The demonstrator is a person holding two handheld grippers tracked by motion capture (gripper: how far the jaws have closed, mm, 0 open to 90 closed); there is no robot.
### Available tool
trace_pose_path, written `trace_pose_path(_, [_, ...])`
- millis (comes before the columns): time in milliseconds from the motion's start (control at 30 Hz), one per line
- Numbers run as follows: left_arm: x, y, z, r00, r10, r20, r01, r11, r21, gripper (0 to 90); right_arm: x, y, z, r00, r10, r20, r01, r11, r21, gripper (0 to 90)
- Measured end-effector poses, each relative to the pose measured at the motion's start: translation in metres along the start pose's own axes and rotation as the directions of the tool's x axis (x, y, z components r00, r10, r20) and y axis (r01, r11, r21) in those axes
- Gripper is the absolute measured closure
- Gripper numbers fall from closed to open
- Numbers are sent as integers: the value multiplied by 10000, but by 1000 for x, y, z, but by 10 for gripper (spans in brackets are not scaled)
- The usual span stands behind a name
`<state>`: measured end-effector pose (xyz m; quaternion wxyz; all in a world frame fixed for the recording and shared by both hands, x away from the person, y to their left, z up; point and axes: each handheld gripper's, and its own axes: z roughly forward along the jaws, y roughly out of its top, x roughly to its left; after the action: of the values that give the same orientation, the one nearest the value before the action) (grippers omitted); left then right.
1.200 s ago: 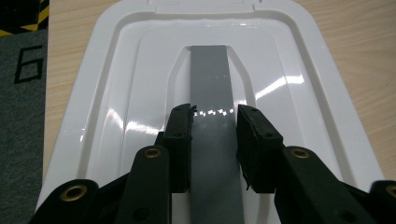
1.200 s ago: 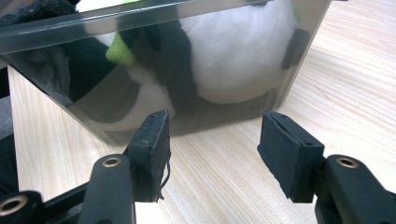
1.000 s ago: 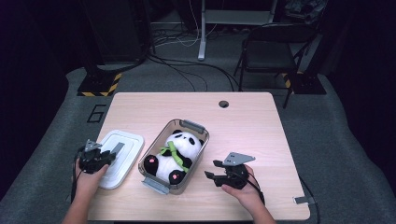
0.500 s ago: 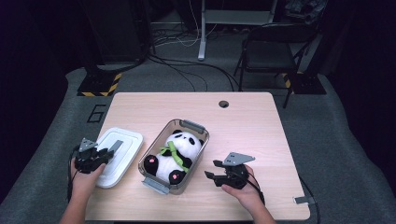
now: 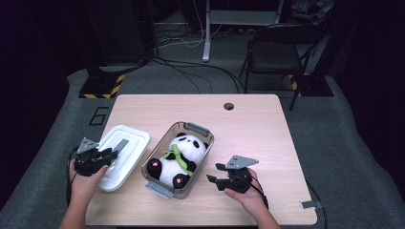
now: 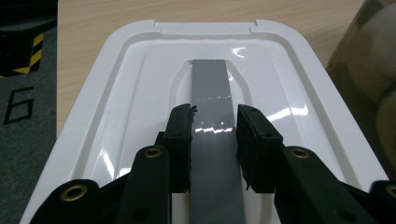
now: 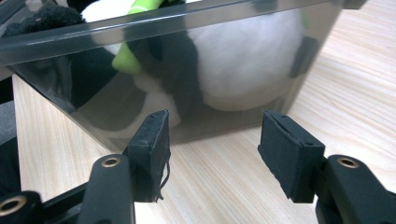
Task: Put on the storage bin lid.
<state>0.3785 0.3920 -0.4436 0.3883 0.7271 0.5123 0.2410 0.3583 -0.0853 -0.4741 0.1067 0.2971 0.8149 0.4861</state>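
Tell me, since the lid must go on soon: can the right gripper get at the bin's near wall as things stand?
Probably yes. The right gripper stands open, facing the bin with bare table between them and nothing in the way.

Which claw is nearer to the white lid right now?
Left. The left claw is closed on the grey handle strip of the white lid, while the right claw sits open on the far side of the panda's container.
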Motion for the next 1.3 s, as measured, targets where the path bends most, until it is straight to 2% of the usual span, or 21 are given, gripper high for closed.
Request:
trace_pose_path(133, [-5, 6, -6, 9998, 56, 166, -54, 9999, -121, 668, 5, 2, 8, 9998, -145, -128, 146, 9998, 115, 412])
trace_pose_path(333, [-10, 12, -17, 9993, 93, 360, -83, 9996, -279, 669, 15, 9, 18, 9984, -241, -517, 241, 9997, 7, 395])
trace_pose_path(467, [-13, 16, -24, 9983, 36, 588, -8, 9989, -478, 668, 17, 12, 22, 9973, -315, -669, 309, 9995, -97, 393])
trace_pose_path(833, [-27, 26, -42, 9964, 371, 764, -314, 9967, -742, 668, 19, 16, 28, 9949, -357, -939, 351, 9993, -85, 391])
trace_pose_path(867, [-28, 28, -44, 9956, 434, 832, -380, 9972, -651, 668, 20, 17, 29, 9946, -331, -984, 325, 9994, -77, 390])
trace_pose_path(1067, [-42, 39, -48, 9903, 725, 1188, -629, 9947, -819, 668, 24, 22, 36, 9951, -476, -866, 471, 9989, -71, 391])
trace_pose_path(1133, [-48, 44, -48, 9885, 874, 1231, -761, 9927, -936, 668, 25, 23, 38, 9950, -504, -861, 492, 9987, -157, 390])
trace_pose_path(1300, [-59, 50, -41, 9847, 1050, 1392, -940, 9921, -831, 668, 26, 25, 42, 9934, -525, -1017, 508, 9985, -195, 390])
